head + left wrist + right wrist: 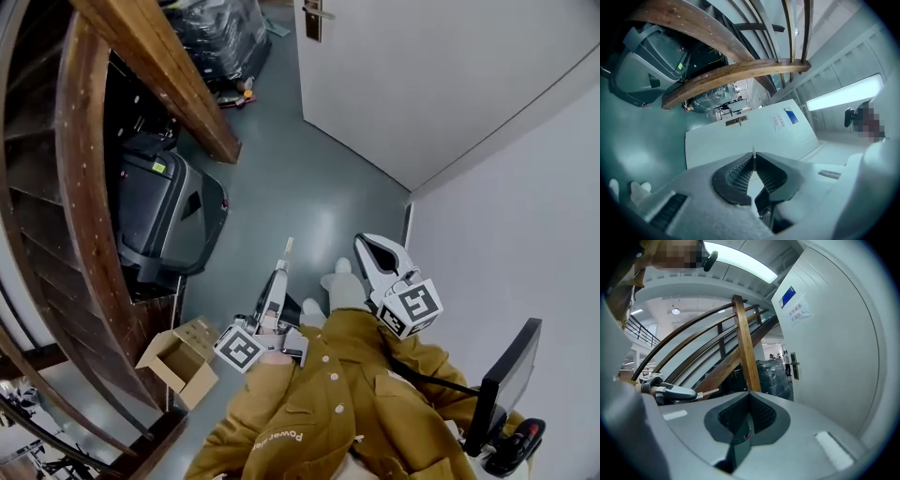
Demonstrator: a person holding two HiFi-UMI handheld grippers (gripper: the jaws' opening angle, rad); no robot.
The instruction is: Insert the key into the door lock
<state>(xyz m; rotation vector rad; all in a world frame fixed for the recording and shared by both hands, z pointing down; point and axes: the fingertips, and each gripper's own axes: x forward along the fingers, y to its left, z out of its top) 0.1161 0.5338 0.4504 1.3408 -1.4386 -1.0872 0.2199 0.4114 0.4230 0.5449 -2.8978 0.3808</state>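
A white door (422, 84) stands at the far end of the grey floor, its dark lock plate and handle (313, 19) on the left edge. My left gripper (285, 258) points toward it, shut on a slim key (289, 246) that sticks out past the tips. In the left gripper view the key (753, 153) shows edge-on between the pads, well short of the lock plate (736, 121). My right gripper (362, 244) is held beside it, shut and empty. The right gripper view has the lock plate (794, 365) on the door ahead and the left gripper with the key (689, 393) at the left.
A wooden staircase (159, 66) curves along the left. Under it stand a black wheeled case (159, 211) and an open cardboard box (178, 358). Black wrapped goods (220, 37) sit by the door. A white wall (525, 225) closes the right side.
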